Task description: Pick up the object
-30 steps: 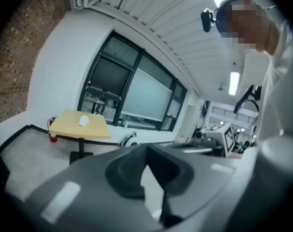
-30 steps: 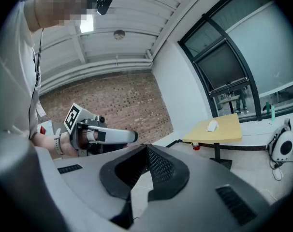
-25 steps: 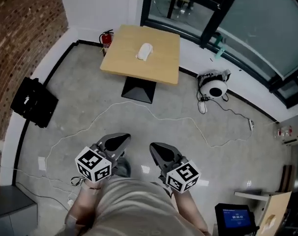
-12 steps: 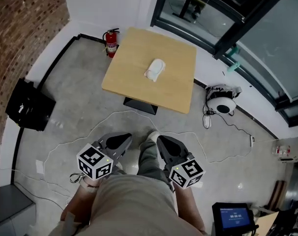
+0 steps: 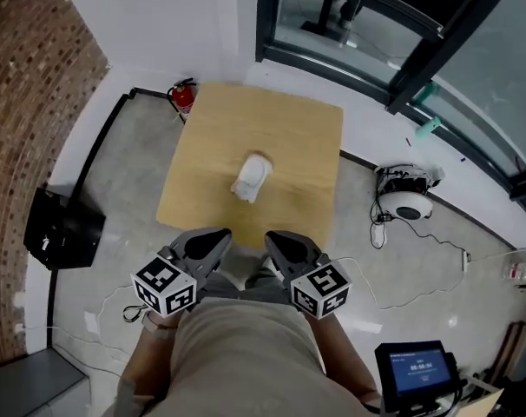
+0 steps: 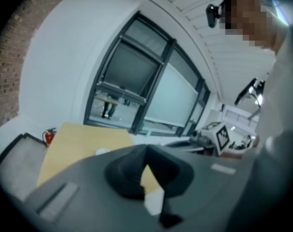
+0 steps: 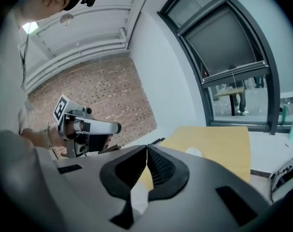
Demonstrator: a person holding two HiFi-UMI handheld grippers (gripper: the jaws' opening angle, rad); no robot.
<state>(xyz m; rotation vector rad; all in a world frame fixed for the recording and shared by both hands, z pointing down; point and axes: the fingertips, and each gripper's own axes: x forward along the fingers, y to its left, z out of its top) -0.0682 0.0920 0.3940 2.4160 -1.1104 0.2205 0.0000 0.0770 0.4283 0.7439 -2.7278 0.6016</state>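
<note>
A small white crumpled object (image 5: pixel 251 178) lies near the middle of a square wooden table (image 5: pixel 211 137). The same object shows as a white patch (image 7: pixel 195 152) in the right gripper view and as a faint one (image 6: pixel 102 152) in the left gripper view. My left gripper (image 5: pixel 213 241) and right gripper (image 5: pixel 278 242) hang side by side at the table's near edge, short of the object. Both are shut with nothing between their jaws. The right gripper's marker cube (image 6: pixel 222 136) shows in the left gripper view, and the left gripper body (image 7: pixel 83 128) shows in the right gripper view.
A red fire extinguisher (image 5: pixel 183 97) stands at the table's far left corner by the white wall. A black case (image 5: pixel 63 230) lies on the floor to the left. A white round device with cables (image 5: pixel 409 200) sits at the right. A screen (image 5: pixel 415 372) glows at bottom right.
The person has walked up to the table: it has come from the far part of the view to just ahead of both grippers. The jaws stayed shut.
</note>
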